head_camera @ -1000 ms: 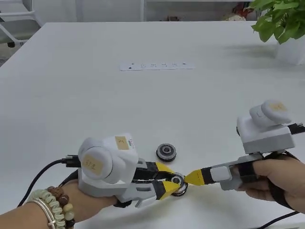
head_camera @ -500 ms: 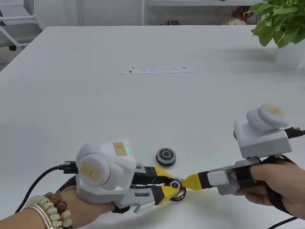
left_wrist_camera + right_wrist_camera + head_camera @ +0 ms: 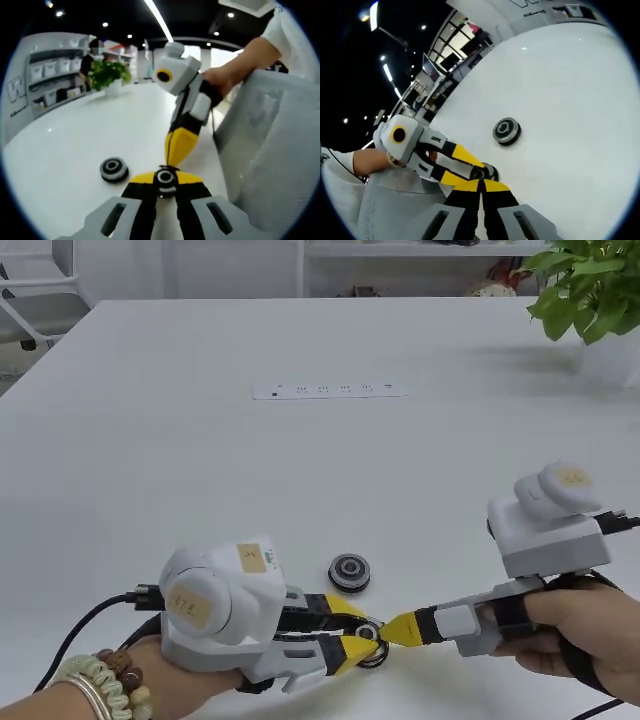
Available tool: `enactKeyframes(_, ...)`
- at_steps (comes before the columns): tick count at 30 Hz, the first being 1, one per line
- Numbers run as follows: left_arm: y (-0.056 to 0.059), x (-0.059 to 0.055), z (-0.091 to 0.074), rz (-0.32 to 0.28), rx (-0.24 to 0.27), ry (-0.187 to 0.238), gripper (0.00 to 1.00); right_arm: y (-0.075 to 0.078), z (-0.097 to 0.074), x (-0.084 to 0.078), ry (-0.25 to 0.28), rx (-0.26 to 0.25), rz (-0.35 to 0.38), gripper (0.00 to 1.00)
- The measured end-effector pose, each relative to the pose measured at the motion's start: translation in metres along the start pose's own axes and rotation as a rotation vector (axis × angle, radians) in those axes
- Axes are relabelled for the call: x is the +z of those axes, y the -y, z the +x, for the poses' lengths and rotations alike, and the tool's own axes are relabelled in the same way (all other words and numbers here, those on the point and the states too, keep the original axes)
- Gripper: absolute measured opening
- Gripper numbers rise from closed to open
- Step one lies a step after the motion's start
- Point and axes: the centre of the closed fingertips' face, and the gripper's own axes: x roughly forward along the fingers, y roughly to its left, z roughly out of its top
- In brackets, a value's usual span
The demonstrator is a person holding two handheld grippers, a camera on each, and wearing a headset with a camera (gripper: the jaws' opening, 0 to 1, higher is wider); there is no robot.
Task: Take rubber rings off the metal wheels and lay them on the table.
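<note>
Two wheels are on show, and just one matters now. The first wheel (image 3: pixel 370 631) sits low at the front of the table (image 3: pixel 300 470), squeezed between the yellow jaws of the left gripper (image 3: pixel 354 629). Those jaws close on it from both sides, so it looks held fast. The right gripper (image 3: pixel 398 628) points in from the other side, straight at the left one, tip to tip, with the wheel in the middle. Its jaws are pressed together into one thin yellow point. That point touches the edge of the wheel, where the black rubber ring (image 3: pixel 166 170) runs round. I cannot tell if a bit of rubber is nipped between them. The wheel seems to lie with its flat face up, so the ring goes round it like a belt. I think the right gripper has to catch that belt and pull away from the left gripper, off to its own side. The second wheel (image 3: pixel 349 571) lies flat just behind, a little apart, with its ring on and nothing touching it.
</note>
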Motion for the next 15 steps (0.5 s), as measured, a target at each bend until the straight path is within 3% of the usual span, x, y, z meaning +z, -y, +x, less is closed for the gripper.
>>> enactKeyframes(15, -0.0004, -0.0002, -0.0005, 0.003, 0.004, -0.002, 0.14, -0.0031, 0.0005, 0.0018, 0.011, 0.011, 0.005, 0.00)
